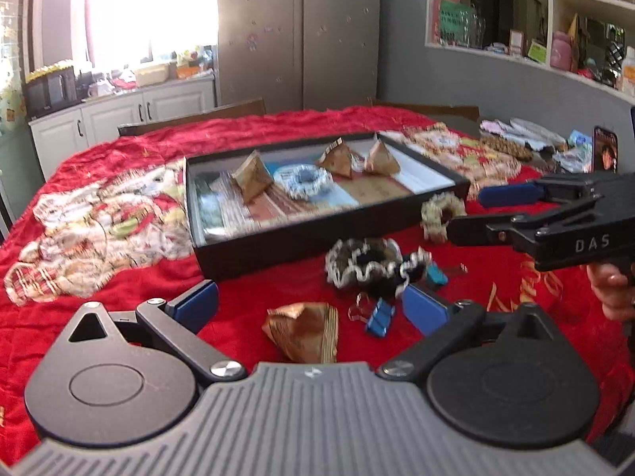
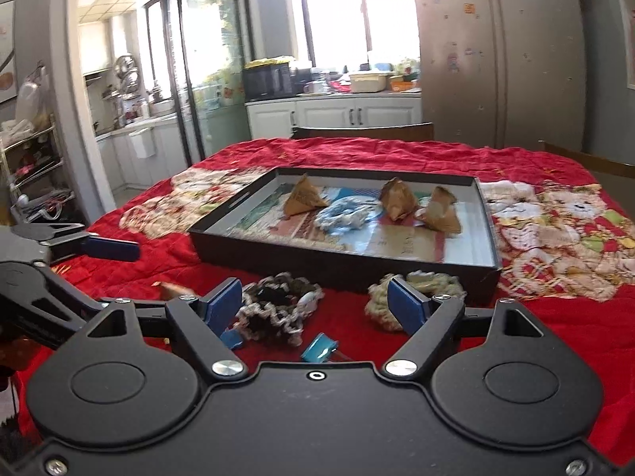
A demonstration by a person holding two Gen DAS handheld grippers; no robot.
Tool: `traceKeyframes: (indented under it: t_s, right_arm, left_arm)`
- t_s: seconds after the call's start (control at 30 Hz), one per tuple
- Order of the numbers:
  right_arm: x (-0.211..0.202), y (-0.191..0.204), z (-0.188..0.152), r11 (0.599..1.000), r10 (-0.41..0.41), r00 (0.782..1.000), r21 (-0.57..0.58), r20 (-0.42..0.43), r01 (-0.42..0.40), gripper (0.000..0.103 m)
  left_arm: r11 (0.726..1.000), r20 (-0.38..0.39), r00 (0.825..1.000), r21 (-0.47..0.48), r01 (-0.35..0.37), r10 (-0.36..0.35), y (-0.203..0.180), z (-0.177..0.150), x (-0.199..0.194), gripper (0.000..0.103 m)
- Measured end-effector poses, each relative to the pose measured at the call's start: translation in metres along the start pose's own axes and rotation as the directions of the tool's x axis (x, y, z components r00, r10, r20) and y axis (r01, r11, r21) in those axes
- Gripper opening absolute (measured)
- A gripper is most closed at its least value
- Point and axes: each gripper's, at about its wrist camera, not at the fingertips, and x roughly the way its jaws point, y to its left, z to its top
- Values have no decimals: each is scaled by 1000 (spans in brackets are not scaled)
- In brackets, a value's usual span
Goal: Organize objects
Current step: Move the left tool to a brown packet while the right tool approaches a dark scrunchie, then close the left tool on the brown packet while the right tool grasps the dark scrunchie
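Red quilted cloth point(image 1: 278, 135) over table, kitchen behind, fridge point(image 1: 297, 27), both tools point(image 1: 309, 305) point(image 2: 315, 301) released

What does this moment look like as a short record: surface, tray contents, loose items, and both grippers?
surface: red quilted cloth over the table
tray: black tray, open top
in tray: three brown pyramid packets, one blue-white scrunchie
loose, near side of tray: one brown packet, dark ruffled scrunchie, cream scrunchie, blue binder clips
left gripper: open, holding nothing, brown packet between its fingers' line
right gripper: open, holding nothing, above the scrunchies
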Motion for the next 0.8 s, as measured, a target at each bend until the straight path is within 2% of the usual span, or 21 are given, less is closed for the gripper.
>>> traceKeyframes:
  t_s: [0.17,0.37,0.63,0.8]
  right_arm:
    - [7,9,-9,999,34,999,-32,-32,-35,72]
    - [15,19,-13,996,63,997,-67,-34,-65,66]
    - [33,26,-18,990,72,995,-112,-72,-80,48]
    - [42,24,-20,989,75,993,-122,-90,-86,38]
  left_arm:
    - [1000,-9,1000,17,-3,3,1,-9,10,102]
    - [1000,-28,1000,-16,-5,4,11,-16,23,95]
    - [999,-41,999,-44,25,-26,17,-21,34,85]
    - [997,-51,998,-66,42,-45,20,-21,39,75]
